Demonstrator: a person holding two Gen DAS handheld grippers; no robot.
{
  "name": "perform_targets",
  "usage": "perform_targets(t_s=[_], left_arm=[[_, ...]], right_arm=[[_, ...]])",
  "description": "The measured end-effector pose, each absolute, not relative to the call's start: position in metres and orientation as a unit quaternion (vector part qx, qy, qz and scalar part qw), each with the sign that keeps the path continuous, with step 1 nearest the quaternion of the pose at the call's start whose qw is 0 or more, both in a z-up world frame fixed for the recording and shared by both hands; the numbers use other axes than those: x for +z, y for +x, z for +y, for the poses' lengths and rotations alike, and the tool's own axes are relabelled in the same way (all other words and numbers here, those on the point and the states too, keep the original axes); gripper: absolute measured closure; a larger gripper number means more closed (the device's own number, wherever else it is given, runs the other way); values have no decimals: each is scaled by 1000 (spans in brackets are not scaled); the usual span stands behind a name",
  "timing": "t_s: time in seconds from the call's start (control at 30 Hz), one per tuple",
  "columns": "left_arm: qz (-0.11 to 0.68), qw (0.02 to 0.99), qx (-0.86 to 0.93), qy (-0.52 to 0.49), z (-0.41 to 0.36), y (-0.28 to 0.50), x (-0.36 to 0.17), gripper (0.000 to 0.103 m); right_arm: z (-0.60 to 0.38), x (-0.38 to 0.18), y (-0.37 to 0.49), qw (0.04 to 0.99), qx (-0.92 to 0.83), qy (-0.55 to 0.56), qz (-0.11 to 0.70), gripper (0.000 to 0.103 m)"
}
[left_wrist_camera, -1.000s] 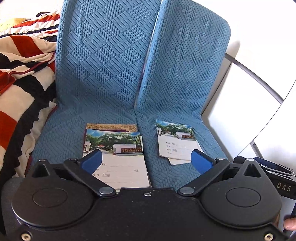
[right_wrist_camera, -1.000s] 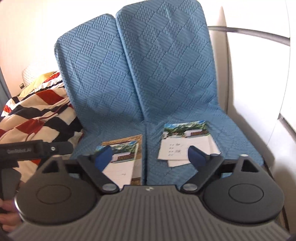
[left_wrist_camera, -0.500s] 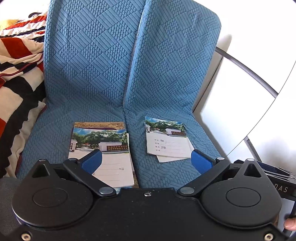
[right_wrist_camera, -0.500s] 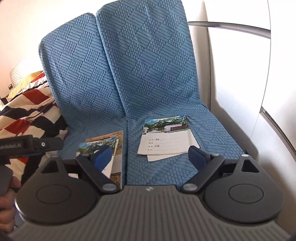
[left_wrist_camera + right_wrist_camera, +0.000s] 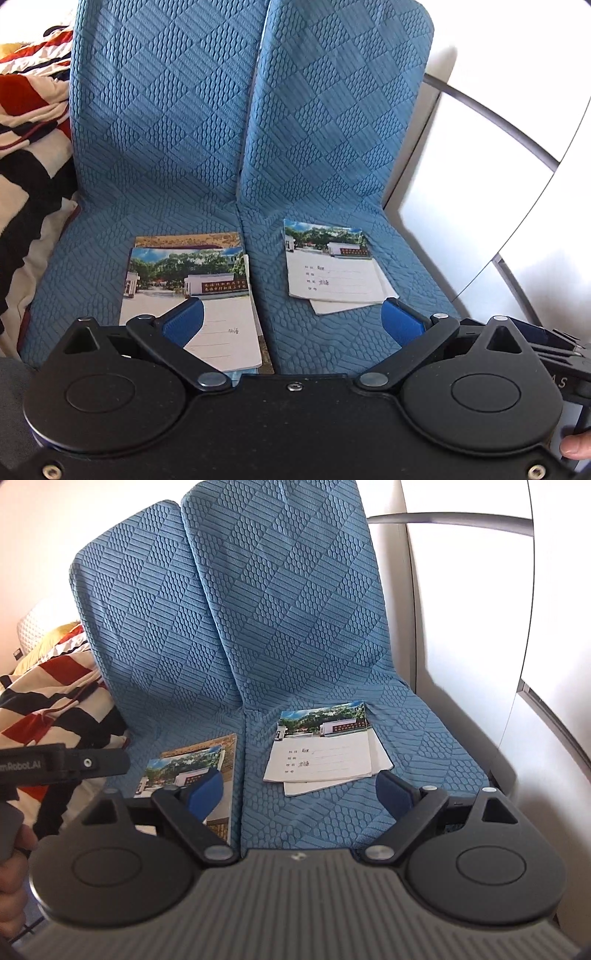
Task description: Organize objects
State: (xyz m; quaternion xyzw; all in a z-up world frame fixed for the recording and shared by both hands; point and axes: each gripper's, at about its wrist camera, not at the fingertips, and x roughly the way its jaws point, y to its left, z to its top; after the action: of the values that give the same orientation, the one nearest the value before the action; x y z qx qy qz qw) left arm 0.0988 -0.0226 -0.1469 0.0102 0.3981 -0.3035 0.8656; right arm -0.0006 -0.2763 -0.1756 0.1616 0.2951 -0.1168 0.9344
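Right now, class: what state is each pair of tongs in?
Left tongs: open, holding nothing.
Right tongs: open, holding nothing.

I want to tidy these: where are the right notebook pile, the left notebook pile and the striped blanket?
right notebook pile (image 5: 325, 755): right wrist view, white cover.
left notebook pile (image 5: 184, 269): left wrist view, cover photo.
striped blanket (image 5: 33, 110): left wrist view, red stripe.

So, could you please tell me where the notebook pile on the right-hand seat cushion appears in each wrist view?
Left wrist view: the right-hand notebook pile lies right of centre, just beyond the open left gripper.
Right wrist view: the same pile sits near centre, ahead of the open right gripper.
Shared landmark: the seam between the two blue cushions, just left of the pile in both.
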Motion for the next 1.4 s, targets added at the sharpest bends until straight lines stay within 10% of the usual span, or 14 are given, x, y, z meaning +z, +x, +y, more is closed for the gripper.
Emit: perform_targets(t_s=[1.13, 1.4], left_arm=[[466, 832, -301, -4, -103, 168, -225, 5], [487, 822, -296, -9, -127, 187, -245, 8]], right_arm=[[-353, -276, 62, 900, -237, 248, 268, 13], [-365, -300, 87, 891, -252, 271, 263, 32]])
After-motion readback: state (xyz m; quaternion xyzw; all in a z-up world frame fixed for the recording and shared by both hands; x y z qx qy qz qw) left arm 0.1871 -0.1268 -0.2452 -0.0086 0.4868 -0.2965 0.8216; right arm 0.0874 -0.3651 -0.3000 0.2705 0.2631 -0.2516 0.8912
